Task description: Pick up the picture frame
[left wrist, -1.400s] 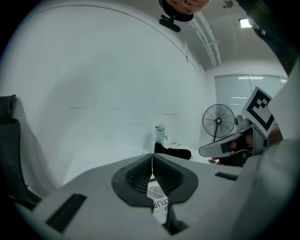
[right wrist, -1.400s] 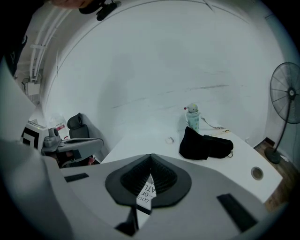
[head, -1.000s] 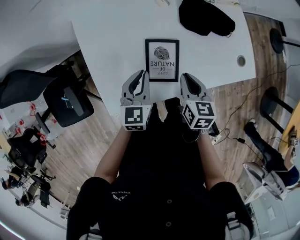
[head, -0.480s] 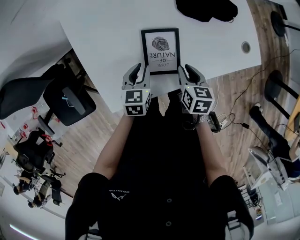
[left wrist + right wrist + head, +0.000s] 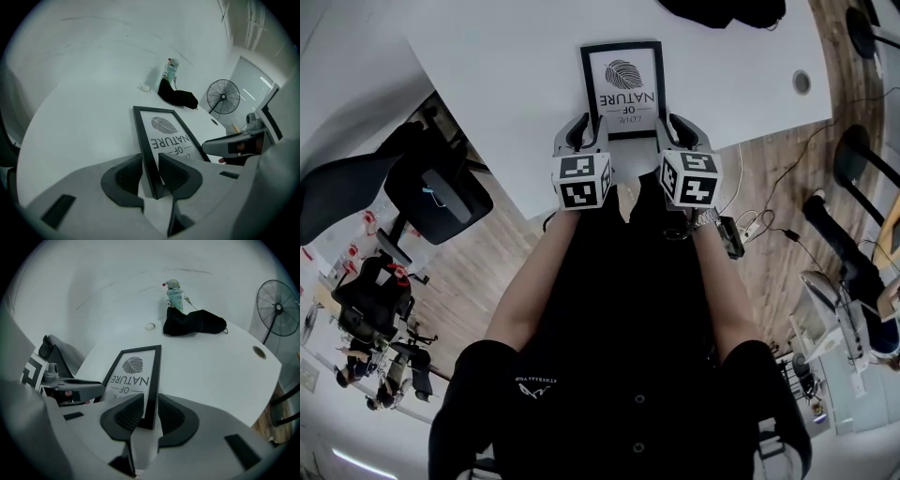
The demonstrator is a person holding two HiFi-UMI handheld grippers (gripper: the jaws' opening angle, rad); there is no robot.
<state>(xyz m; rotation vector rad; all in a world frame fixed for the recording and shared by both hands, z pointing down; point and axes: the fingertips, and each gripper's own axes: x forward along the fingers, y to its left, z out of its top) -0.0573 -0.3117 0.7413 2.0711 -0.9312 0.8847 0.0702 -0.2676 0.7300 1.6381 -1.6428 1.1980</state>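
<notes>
- Head view looks down on a white table (image 5: 516,84) with a rounded edge. Wooden floor (image 5: 478,281) shows beneath it, and a black office chair (image 5: 431,202) stands off to my left.
- On the far part of the table lies a black bag (image 5: 194,322) (or bundled cloth, I cannot tell which). A small pale-green toy figure (image 5: 174,294) stands just behind it and a small white object (image 5: 150,326) lies near it. A round cable hole (image 5: 802,82) sits toward the table's right edge.
- A standing fan (image 5: 279,308) is beyond the table on the right.
- The picture frame (image 5: 622,89) lies flat on the table close to the near edge. It is black-rimmed, with a leaf print and the words "OF NATURE" upside down to me.
- My forearms (image 5: 534,281) reach forward side by side. Both tongs are tipped down and away from me, marker cubes facing up toward my head.
- My left tongs (image 5: 584,127) are at the frame's near left corner. In the left gripper view the jaws stand apart with the frame's left rail between the pads and a sliver of white table showing beside it, so nothing is clamped.
- My right tongs (image 5: 680,125) are at the near right corner. The jaws have just been opening and stand wide, with the frame's right rail between them, not pinched.
</notes>
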